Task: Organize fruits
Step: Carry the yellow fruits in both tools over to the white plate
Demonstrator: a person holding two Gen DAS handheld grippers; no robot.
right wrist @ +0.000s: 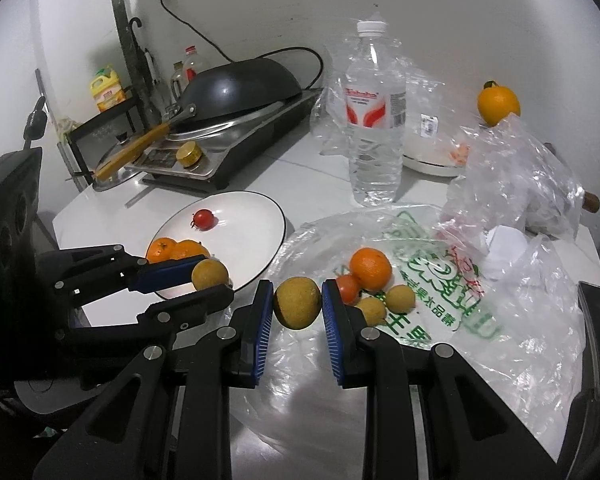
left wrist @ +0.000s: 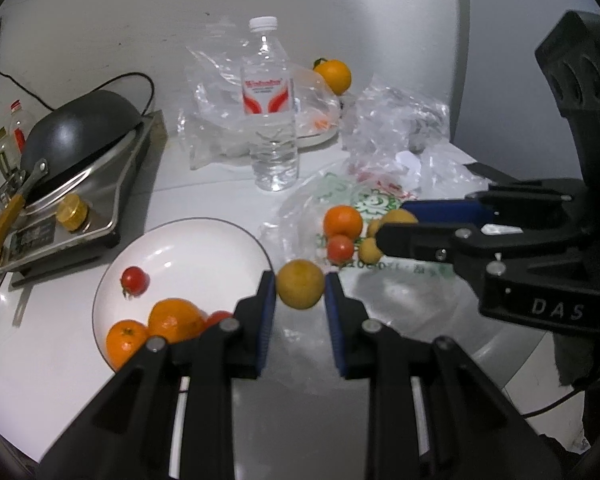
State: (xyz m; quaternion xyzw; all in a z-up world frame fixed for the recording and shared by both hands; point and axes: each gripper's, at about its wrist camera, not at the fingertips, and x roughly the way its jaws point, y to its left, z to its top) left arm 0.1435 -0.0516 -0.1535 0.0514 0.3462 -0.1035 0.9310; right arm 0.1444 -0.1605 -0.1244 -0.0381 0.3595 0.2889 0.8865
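Left tool [left wrist: 300, 290] clamps a yellow-brown longan [left wrist: 300, 284] between its blue pads, just beside the rim of the white plate [left wrist: 188, 240], which carries a cherry tomato [left wrist: 134, 280] and two tangerines [left wrist: 175, 319]. Further right, the right tool [left wrist: 396, 226] grips another longan [left wrist: 398, 216] over the printed plastic bag [left wrist: 364, 200].

Right tool [right wrist: 298, 308], seen from its own camera, pinches its longan [right wrist: 297, 307] above the bag [right wrist: 428, 304]; beside it lie a tangerine [right wrist: 370, 268], tomato [right wrist: 348, 288] and two longans [right wrist: 400, 298]. Left tool [right wrist: 210, 280] carries its longan [right wrist: 210, 275] over the plate's [right wrist: 240, 240] edge on the worktop [right wrist: 300, 168].
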